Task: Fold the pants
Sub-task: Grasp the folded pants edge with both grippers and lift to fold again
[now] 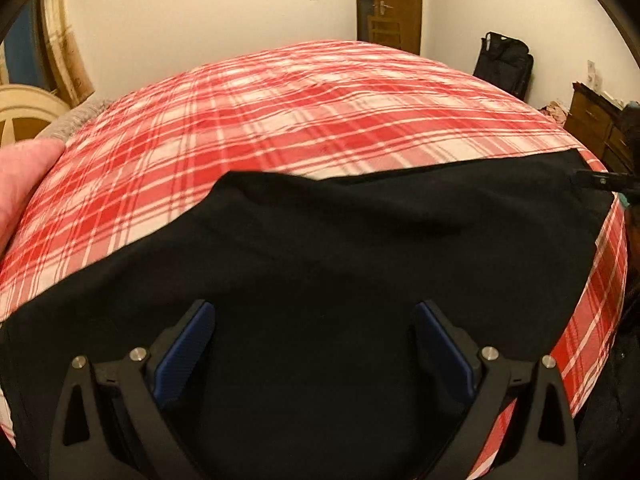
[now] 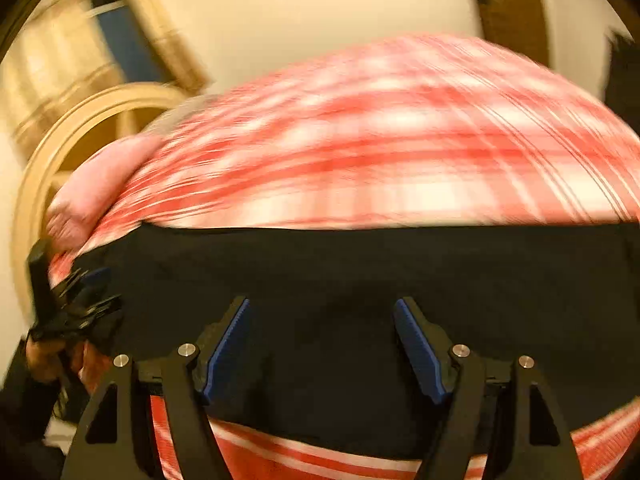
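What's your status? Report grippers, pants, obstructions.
Left gripper open, right gripper open, both over pants. Pants flat on bed. Nothing in the way.

Black left claw [image 1: 311,322]: two angular black arms with triangular cut-outs, round silver screw heads at the pivots, ribbed blue pads [image 1: 188,350] on the inner faces. Same build on the right claw [image 2: 322,320]: black linkage, silver screws, toothed blue pads [image 2: 420,354]. Dark sleeve [image 2: 22,396] at the lower left of the right wrist view, blurred.
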Demonstrator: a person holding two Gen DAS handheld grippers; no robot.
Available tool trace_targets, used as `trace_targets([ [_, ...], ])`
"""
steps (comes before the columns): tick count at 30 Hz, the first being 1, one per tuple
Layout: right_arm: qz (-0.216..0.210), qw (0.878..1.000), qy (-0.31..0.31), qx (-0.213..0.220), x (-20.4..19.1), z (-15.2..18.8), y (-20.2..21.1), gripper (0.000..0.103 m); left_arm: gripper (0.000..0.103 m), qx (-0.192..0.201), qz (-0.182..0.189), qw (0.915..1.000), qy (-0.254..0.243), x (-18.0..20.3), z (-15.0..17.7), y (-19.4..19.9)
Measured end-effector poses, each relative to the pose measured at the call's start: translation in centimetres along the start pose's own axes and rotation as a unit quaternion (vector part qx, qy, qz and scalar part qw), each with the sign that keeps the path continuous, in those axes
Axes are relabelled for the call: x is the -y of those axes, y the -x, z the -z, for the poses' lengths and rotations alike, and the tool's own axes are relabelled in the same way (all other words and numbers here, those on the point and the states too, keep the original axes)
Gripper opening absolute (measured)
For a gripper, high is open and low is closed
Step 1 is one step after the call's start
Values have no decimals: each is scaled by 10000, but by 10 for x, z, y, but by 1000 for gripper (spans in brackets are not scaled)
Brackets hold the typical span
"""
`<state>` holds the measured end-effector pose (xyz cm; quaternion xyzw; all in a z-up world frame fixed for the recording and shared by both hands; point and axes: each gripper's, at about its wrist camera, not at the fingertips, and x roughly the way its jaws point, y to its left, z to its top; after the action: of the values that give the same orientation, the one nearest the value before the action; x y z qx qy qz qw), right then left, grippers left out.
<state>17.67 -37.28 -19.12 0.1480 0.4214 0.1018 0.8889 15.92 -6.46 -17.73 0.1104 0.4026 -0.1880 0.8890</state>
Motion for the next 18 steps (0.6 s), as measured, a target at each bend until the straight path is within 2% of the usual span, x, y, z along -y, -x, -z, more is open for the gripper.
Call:
trace_targets([
  [1, 199, 9997, -158, -60, 15, 0, 0, 65, 102, -31, 22, 10000, -5, 3, -2, -6],
  [2, 338, 9990, -295, -68, 29, 2, 2, 50, 102, -74, 49, 10000, -3, 6, -3, -11],
  [3, 195, 9988, -452, -32, 41, 3, 8, 47, 102, -104, 55, 9999, -3, 6, -3, -16],
  [5, 103, 9972, -735, 105, 58, 3, 24, 47, 102, -137, 41, 9999, 23, 9, -1, -19],
  [7, 264, 9953, -841, 391, 74, 1, 46, 47, 102, -174, 72, 9998, 41, 9, -3, -17],
  [10, 609, 9866, -1354, 680, 113, 0, 76, 48, 103, -216, 47, 9997, 47, 5, -1, -16],
  [11, 772, 9823, -1574, 661, 131, 3, 82, 48, 103, -218, 79, 9997, 62, 4, 1, -17],
  [13, 1096, 9768, -1820, 253, 158, 8, 76, 48, 103, -145, 105, 9998, 84, 0, 4, -15],
  [15, 840, 9760, -1976, 371, 165, 15, 79, 47, 103, -129, 93, 9999, 63, -2, 6, -13],
  [18, 866, 9760, -1918, 564, 162, 15, 90, 48, 103, -109, -4, 9999, 107, -13, 12, -8],
])
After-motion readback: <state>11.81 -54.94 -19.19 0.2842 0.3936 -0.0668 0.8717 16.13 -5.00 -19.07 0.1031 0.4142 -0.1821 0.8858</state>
